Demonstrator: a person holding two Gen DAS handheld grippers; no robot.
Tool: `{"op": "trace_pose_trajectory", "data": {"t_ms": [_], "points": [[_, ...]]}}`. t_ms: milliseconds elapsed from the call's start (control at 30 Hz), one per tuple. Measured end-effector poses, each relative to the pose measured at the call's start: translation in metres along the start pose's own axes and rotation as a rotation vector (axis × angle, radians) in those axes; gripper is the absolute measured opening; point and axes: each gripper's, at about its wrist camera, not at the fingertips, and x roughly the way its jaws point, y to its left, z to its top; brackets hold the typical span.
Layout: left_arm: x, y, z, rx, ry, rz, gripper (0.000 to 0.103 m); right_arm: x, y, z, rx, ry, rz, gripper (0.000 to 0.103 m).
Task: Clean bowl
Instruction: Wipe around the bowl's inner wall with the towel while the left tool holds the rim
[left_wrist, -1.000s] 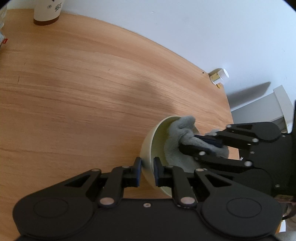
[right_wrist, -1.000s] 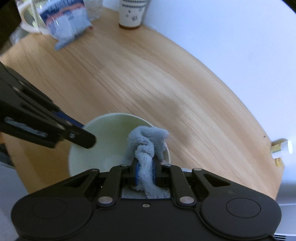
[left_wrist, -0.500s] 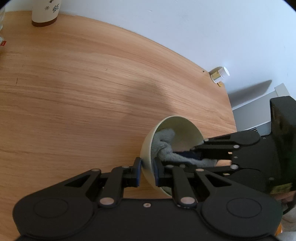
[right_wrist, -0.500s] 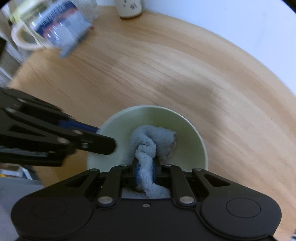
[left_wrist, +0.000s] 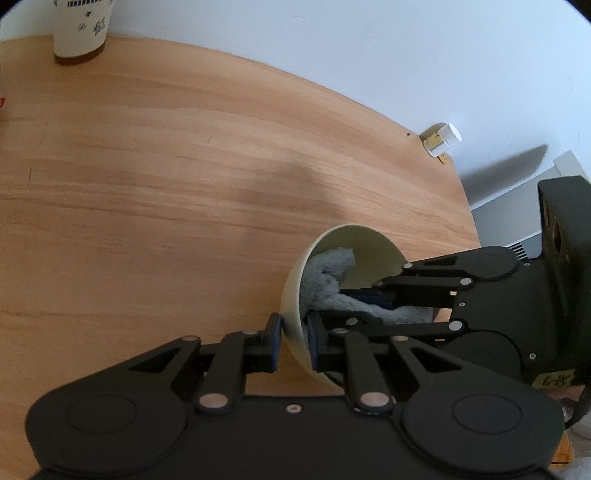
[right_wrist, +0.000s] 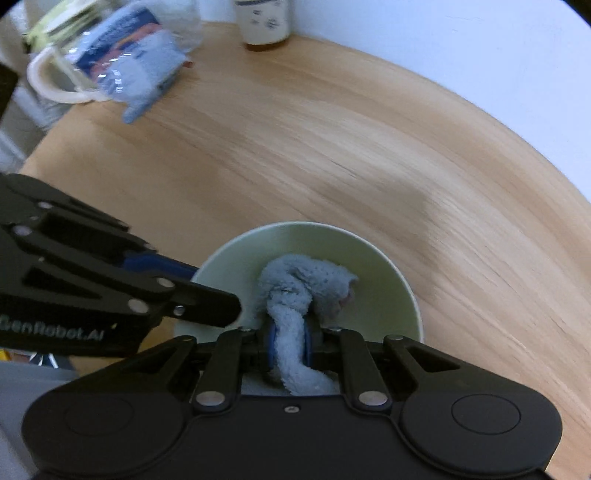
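A pale green bowl (left_wrist: 295, 295) is tilted near the table's right edge; it also shows in the right wrist view (right_wrist: 373, 254). My left gripper (left_wrist: 294, 341) is shut on the bowl's rim, one finger outside and one inside. My right gripper (right_wrist: 289, 349) is shut on a grey-blue cloth (right_wrist: 306, 284) and presses it into the bowl. In the left wrist view the cloth (left_wrist: 325, 273) lies against the bowl's inner wall, with the right gripper (left_wrist: 364, 306) reaching in from the right.
A paper cup (left_wrist: 79, 29) stands at the back of the wooden table (left_wrist: 166, 184). A small white-capped bottle (left_wrist: 443, 138) lies at the far right edge. A mug (right_wrist: 55, 81) and a blue plastic packet (right_wrist: 136, 70) sit at the far left.
My right gripper has pushed the cloth from the bowl's rim down and deeper inside, sweeping around the inner wall. My left gripper has kept its hold on the rim.
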Motion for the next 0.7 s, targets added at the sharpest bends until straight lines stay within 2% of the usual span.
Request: {"op": "trace_pose_trajectory", "data": {"t_ms": [67, 167, 267, 400, 600, 700], "points": [[0.001, -0.002, 0.001, 0.012, -0.010, 0.017, 0.013, 0.000, 0.003, 0.002, -0.026, 0.037, -0.051, 0.015], [0.002, -0.004, 0.005, 0.019, -0.019, 0.018, 0.010, -0.001, 0.011, 0.002, -0.120, 0.086, -0.075, 0.016], [0.005, -0.004, 0.007, 0.021, -0.012, 0.013, 0.009, -0.005, 0.010, -0.005, -0.179, 0.123, -0.040, 0.016], [0.008, -0.006, 0.010, 0.036, -0.010, 0.015, 0.009, -0.006, 0.008, -0.006, -0.189, 0.128, 0.031, 0.017], [0.009, -0.005, 0.011, 0.045, -0.005, 0.008, 0.009, -0.003, 0.000, -0.001, -0.117, 0.094, 0.157, 0.017], [0.008, 0.000, 0.012, 0.038, -0.002, 0.005, 0.009, -0.003, -0.007, 0.000, -0.077, 0.070, 0.188, 0.017]]}}
